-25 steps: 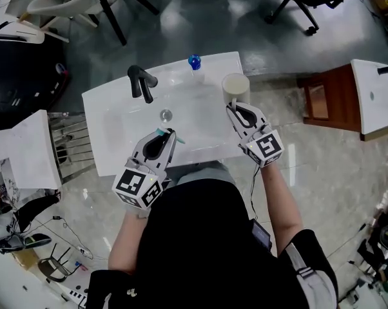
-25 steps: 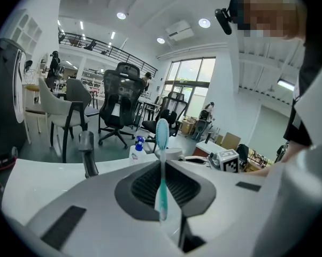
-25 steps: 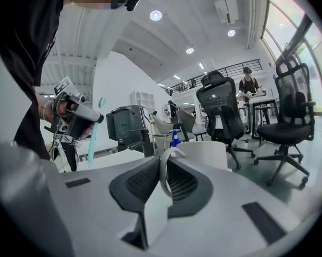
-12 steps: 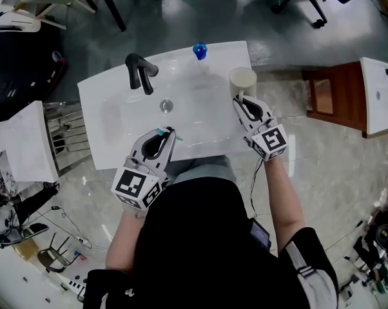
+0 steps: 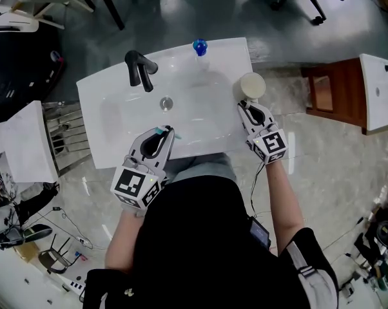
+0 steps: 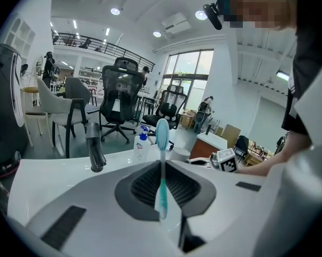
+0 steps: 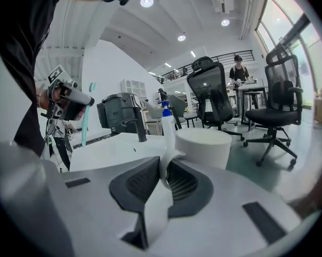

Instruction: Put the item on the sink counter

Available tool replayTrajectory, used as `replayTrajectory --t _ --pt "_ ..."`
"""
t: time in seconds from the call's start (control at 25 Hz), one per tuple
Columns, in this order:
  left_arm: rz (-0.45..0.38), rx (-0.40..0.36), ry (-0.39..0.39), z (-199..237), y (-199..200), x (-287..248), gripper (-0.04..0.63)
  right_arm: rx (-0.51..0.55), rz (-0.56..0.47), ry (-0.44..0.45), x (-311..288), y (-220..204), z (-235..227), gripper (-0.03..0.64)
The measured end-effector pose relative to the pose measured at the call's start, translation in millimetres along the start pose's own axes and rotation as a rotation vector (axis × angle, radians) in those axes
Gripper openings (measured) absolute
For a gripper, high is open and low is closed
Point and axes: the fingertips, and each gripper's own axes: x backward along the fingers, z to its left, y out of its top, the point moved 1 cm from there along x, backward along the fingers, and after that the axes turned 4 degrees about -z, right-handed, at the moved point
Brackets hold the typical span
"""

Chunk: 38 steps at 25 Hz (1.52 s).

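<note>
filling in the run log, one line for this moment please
left gripper: shut on toothbrush | right gripper: shut on cup handle | cup: at sink counter's right edge

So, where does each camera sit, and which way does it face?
Head view: on the person's head, facing steeply down at the sink counter; shows the torso, left gripper and right gripper.
Left gripper view: rides that gripper, facing across the counter at the faucet; its fingers hold a toothbrush; torso at right.
Right gripper view: rides that gripper, facing the cup, whose handle its fingers pinch; left gripper at left.
Shared: both gripper views show the faucet and blue-capped bottle.
</note>
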Motion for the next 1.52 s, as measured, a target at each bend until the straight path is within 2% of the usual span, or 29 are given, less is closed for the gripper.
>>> replayTrajectory --t 0.2,0.52,0.64,0.76,1.08,1.24,1.52 --pt "0.004 -0.001 -0.006 -2.0 -3.9 1.9 0.040 0.010 0.053 -0.005 1.8 -14.6 4.5 0.054" --pt "0.005 -0.003 0.001 -8.8 -5.9 3.7 0.040 -0.001 0.072 0.004 9.6 -19.8 3.6 0.057" --pt "-0.001 -0.003 -0.001 -13.4 -3.5 3.1 0.040 -0.021 0.082 -0.005 18.5 -21.8 2.0 0.100" --pt "-0.013 0.002 -0.008 -20.2 -0.3 -0.3 0.040 -0.038 0.079 -0.022 31.2 -21.7 0.5 0.107" --pt "-0.071 0.004 -0.037 -45.3 24.0 -19.0 0.040 -0.095 0.052 -0.144 99.1 -14.5 -6.8 0.105" --pt "-0.109 0.003 -0.047 -56.6 43.7 -29.9 0.040 -0.118 0.047 -0.214 139.2 -7.6 -6.7 0.060" --pt "-0.161 0.012 -0.112 -77.8 76.4 -57.6 0.040 -0.140 0.028 -0.270 183.2 11.0 10.3 0.049"
